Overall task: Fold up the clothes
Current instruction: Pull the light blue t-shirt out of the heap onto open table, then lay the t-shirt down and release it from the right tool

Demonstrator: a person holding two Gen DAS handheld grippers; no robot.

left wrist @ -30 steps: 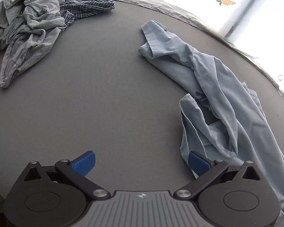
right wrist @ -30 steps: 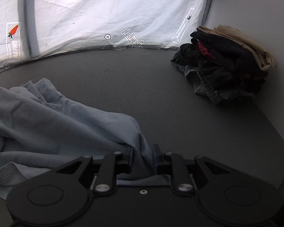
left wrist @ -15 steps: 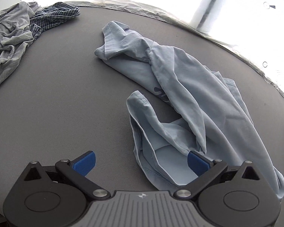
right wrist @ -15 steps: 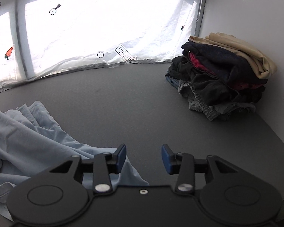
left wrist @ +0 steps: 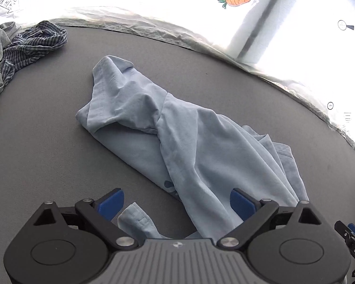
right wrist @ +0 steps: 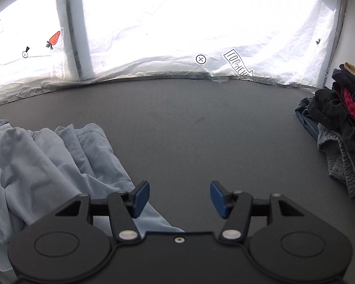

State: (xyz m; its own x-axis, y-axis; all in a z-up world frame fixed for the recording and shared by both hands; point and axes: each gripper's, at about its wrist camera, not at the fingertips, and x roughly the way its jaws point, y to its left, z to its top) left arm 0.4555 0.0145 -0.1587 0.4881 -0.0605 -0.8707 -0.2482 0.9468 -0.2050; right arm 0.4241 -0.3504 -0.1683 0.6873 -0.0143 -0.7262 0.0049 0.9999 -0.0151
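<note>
A crumpled light blue garment (left wrist: 177, 142) lies in a long heap on the dark grey table (left wrist: 47, 142). My left gripper (left wrist: 176, 202) hovers over its near end; its jaws are closing, still wide, with folds of the cloth lying between the blue pads and neither pad pressing. In the right wrist view the same light blue garment (right wrist: 47, 165) lies at the left. My right gripper (right wrist: 179, 198) is just right of its edge, jaws opening, with only bare table between the pads.
A pile of grey and checked clothes (left wrist: 23, 45) sits at the table's far left. A stack of dark folded clothes (right wrist: 343, 123) stands at the right by the wall. A white printed sheet (right wrist: 177, 35) hangs behind the table's far edge.
My right gripper let go of the blue garment's edge, opened and slid right off the cloth. My left gripper moved right, from beside the garment to over it.
</note>
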